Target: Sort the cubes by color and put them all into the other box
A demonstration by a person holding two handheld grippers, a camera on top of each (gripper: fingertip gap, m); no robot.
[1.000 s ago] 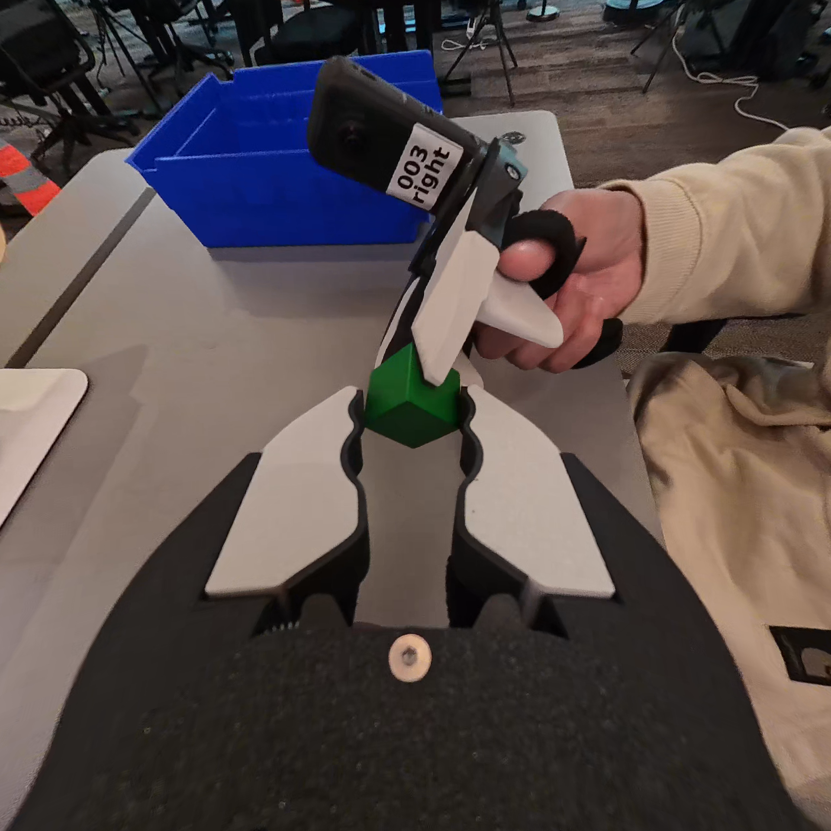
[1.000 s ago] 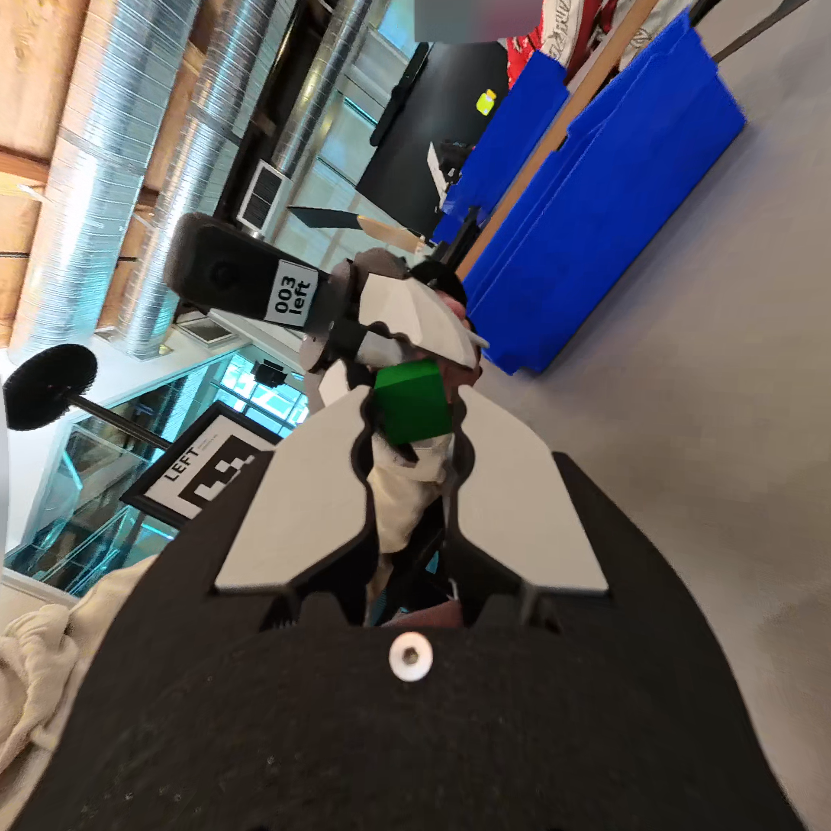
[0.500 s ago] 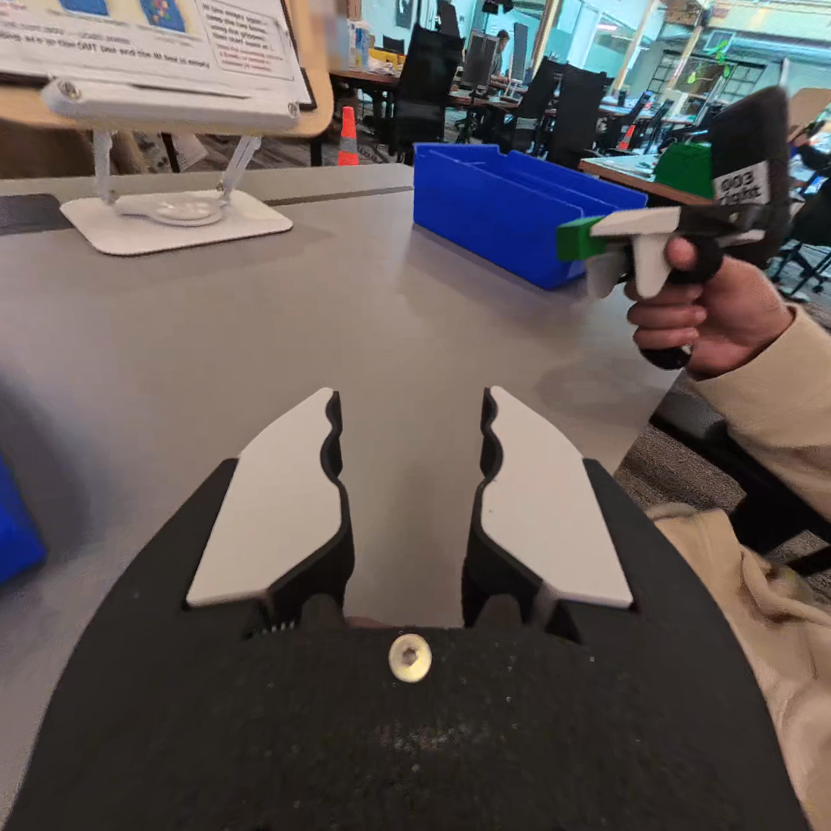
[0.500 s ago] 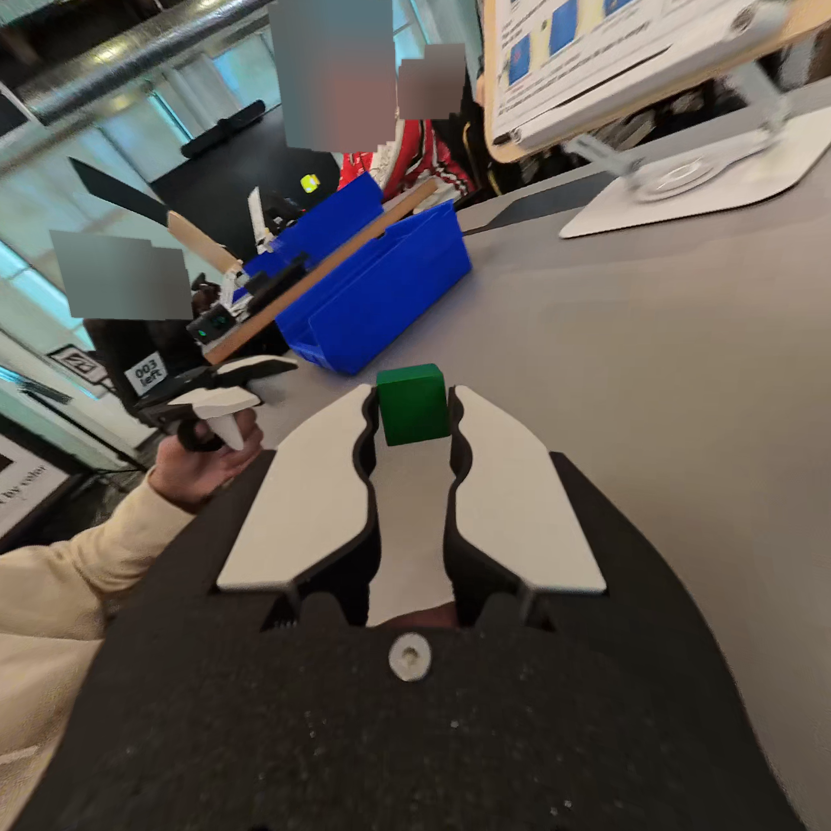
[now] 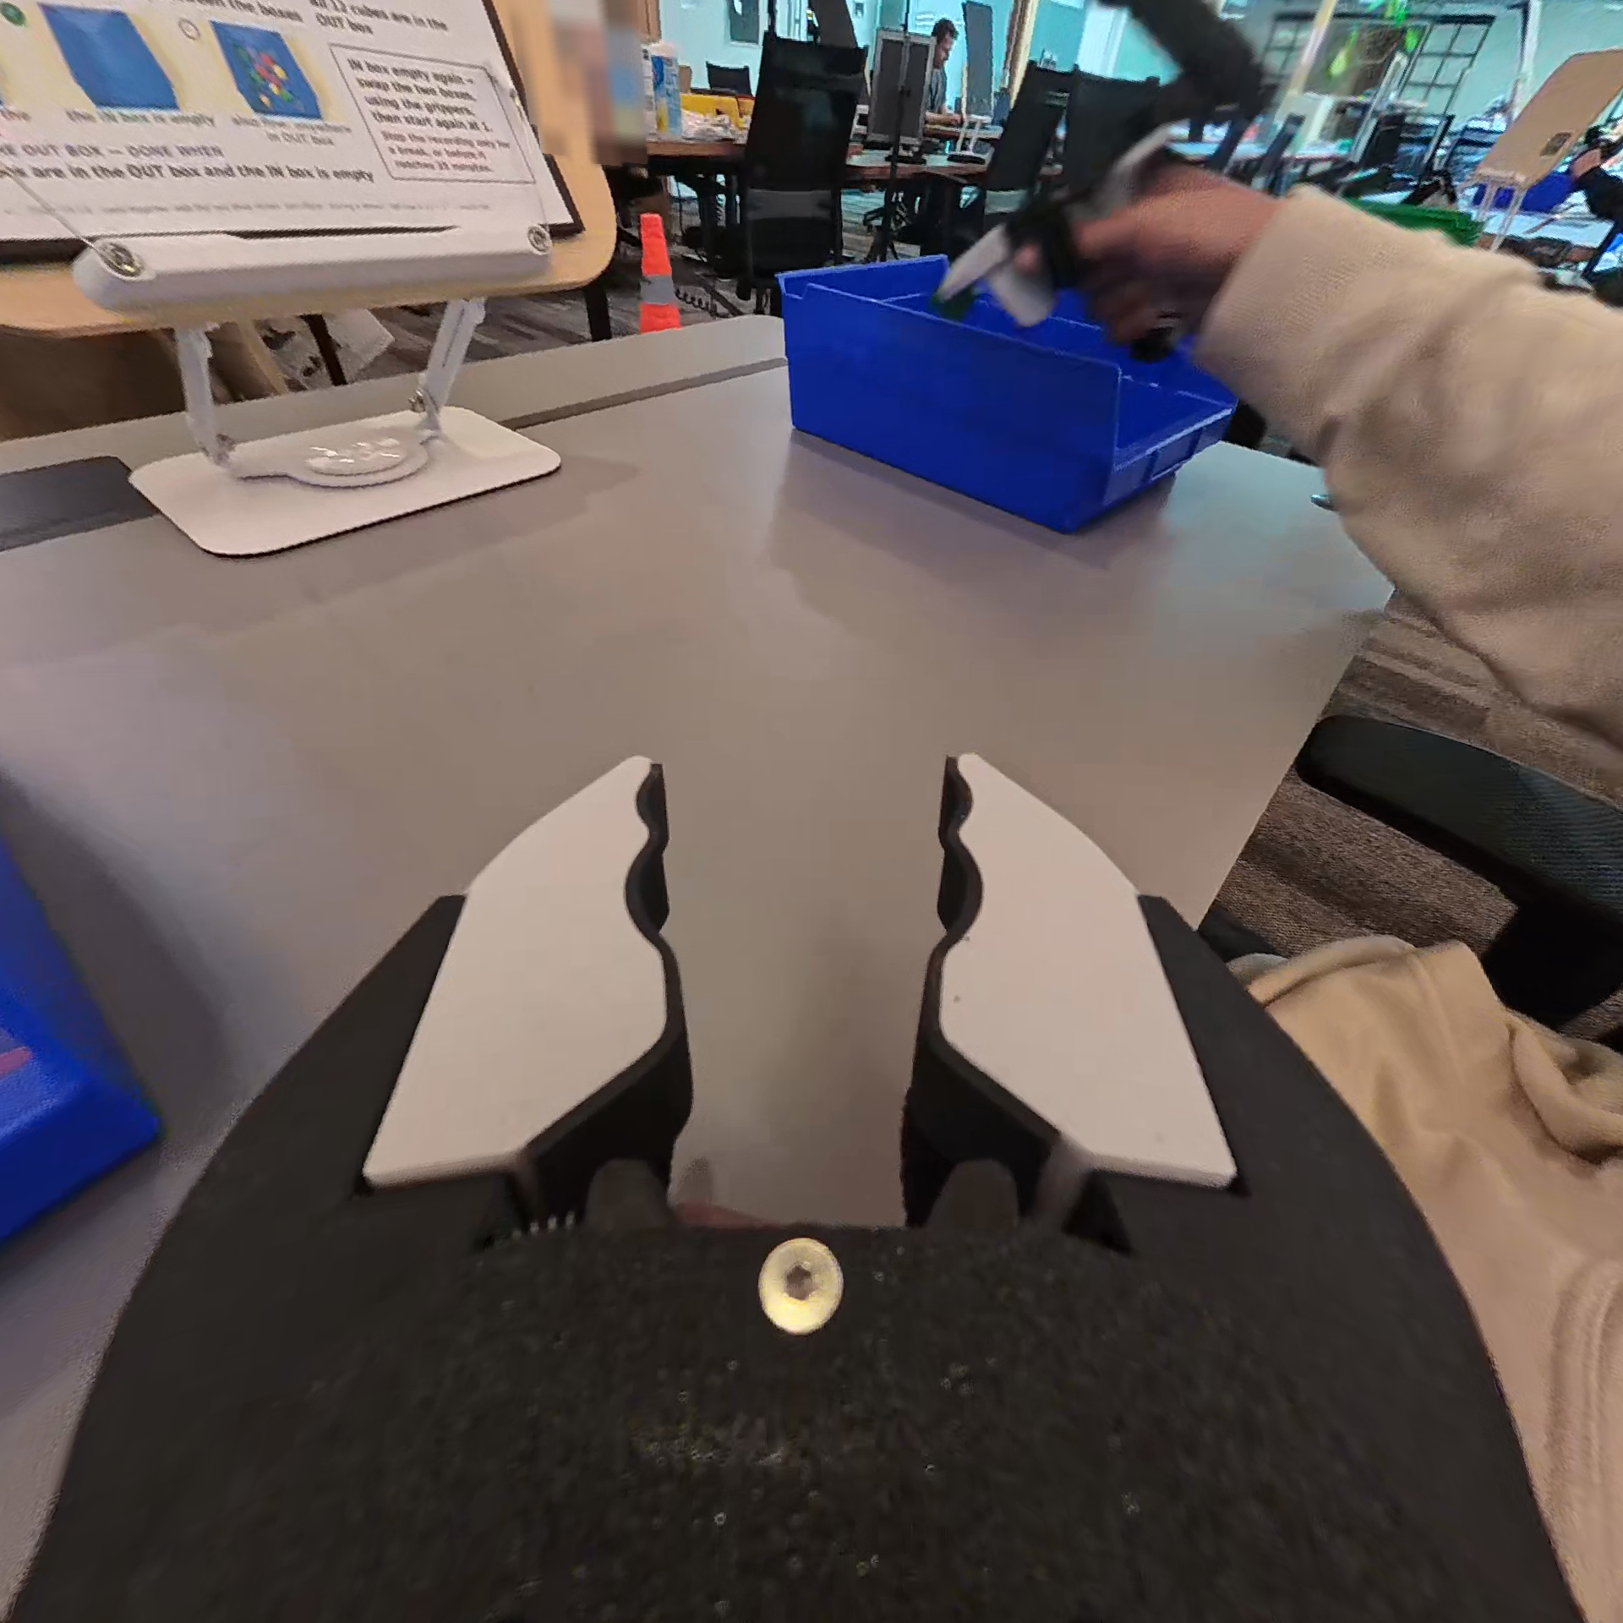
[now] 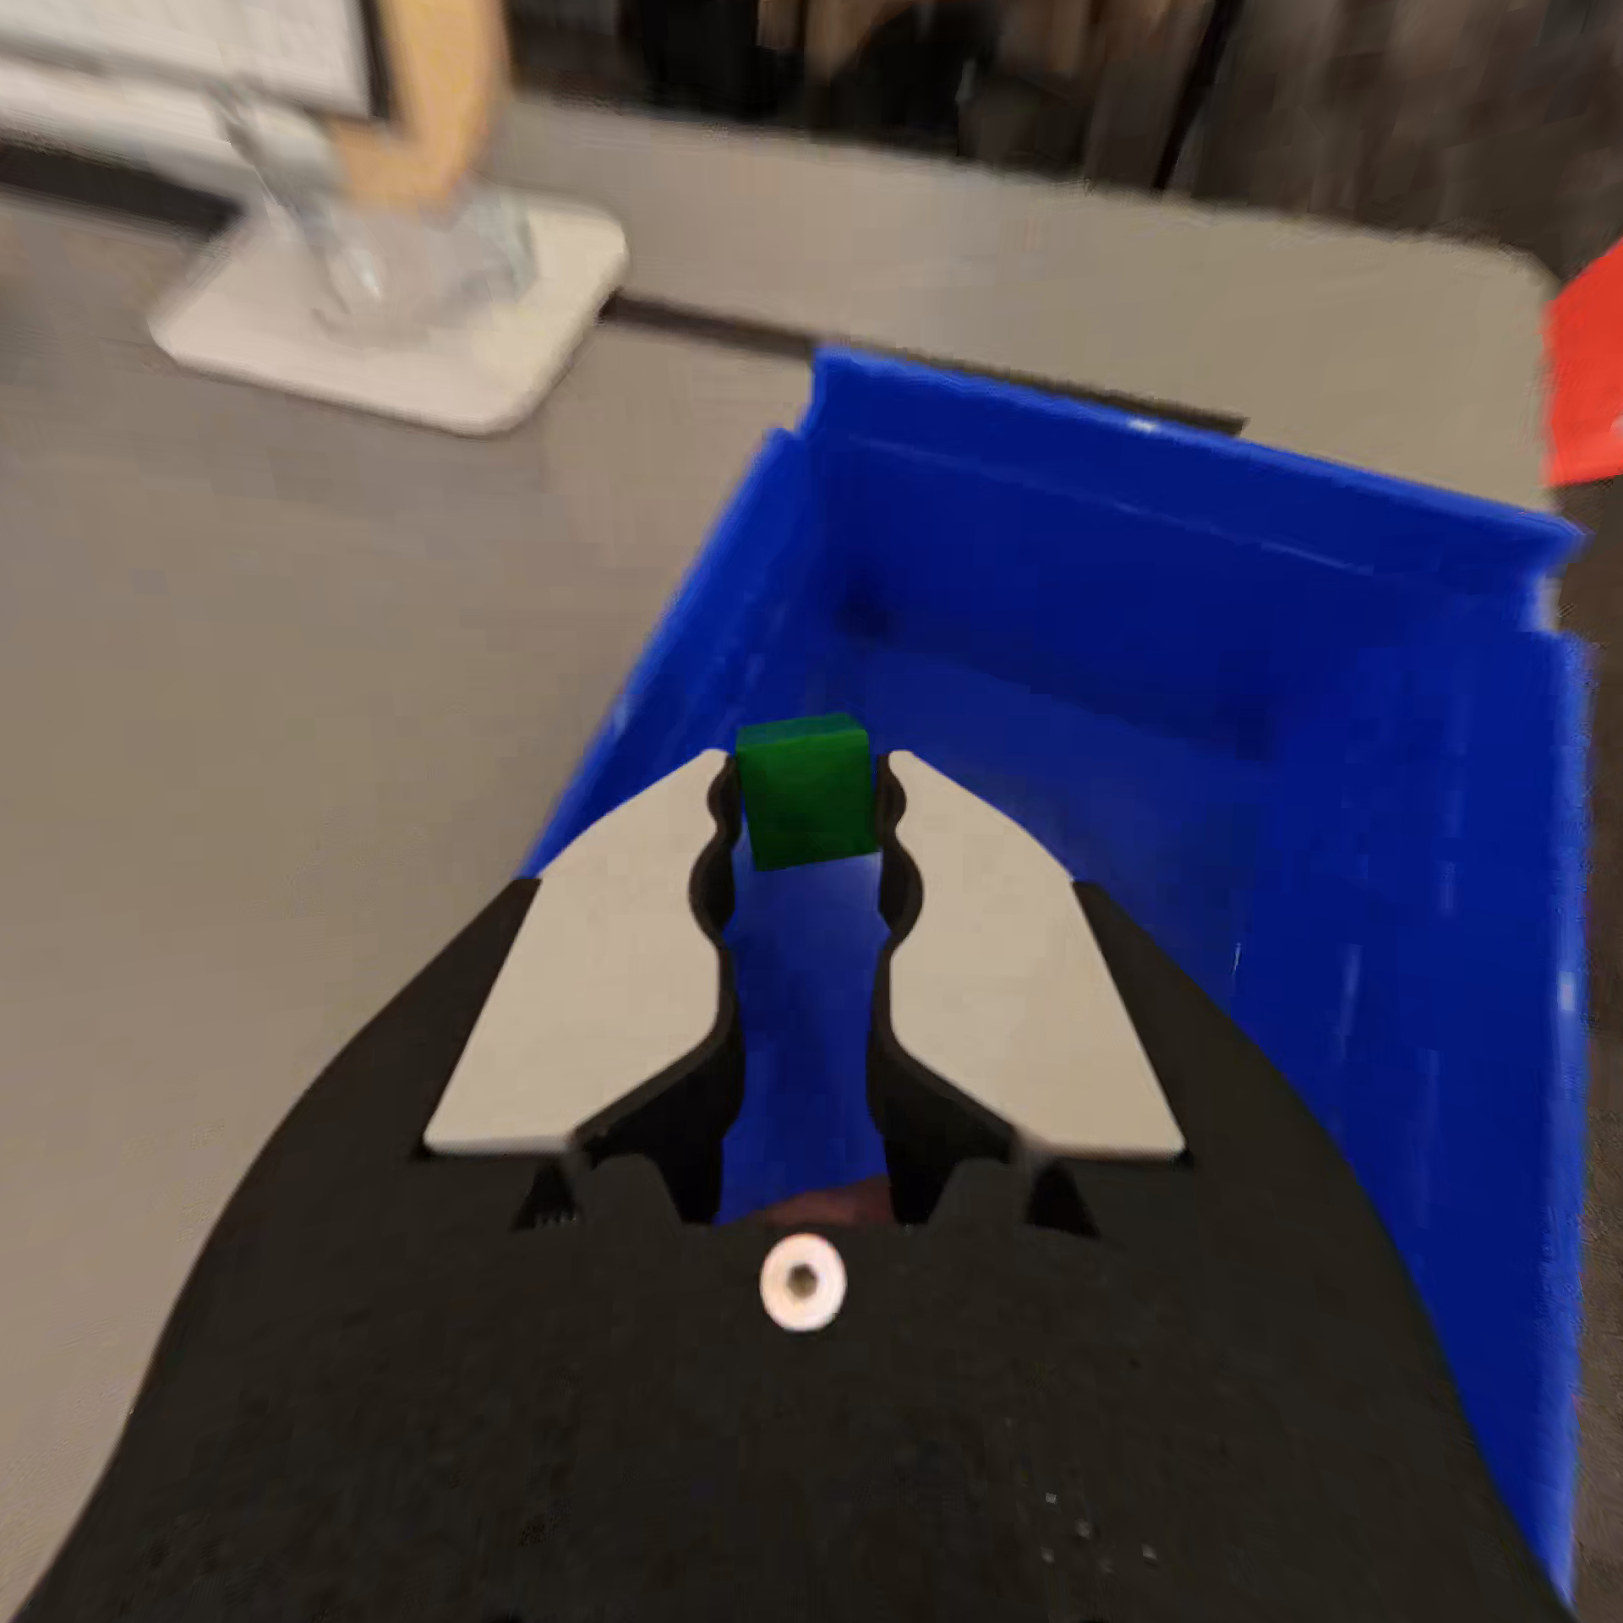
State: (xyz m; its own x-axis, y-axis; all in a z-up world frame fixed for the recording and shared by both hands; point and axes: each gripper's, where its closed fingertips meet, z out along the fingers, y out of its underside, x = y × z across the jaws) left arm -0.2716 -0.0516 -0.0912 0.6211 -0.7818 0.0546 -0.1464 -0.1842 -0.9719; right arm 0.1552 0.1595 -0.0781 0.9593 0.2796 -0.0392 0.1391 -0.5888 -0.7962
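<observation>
The right gripper [image 6: 804, 773] pinches a green cube [image 6: 806, 790] at frame centre, over the inside of a blue box [image 6: 1229, 615]. A white stand [image 6: 395, 325] sits upper left on the grey table [image 6: 263, 703]. The left gripper [image 5: 801, 773] gapes wide and empty, low over bare table; another blue box [image 5: 53, 1080] edges in lower left.

Left wrist view low over table [image 5: 615, 632], facing far blue box [image 5: 966, 413]; right wrist view close above same box [image 6: 1142, 615].
</observation>
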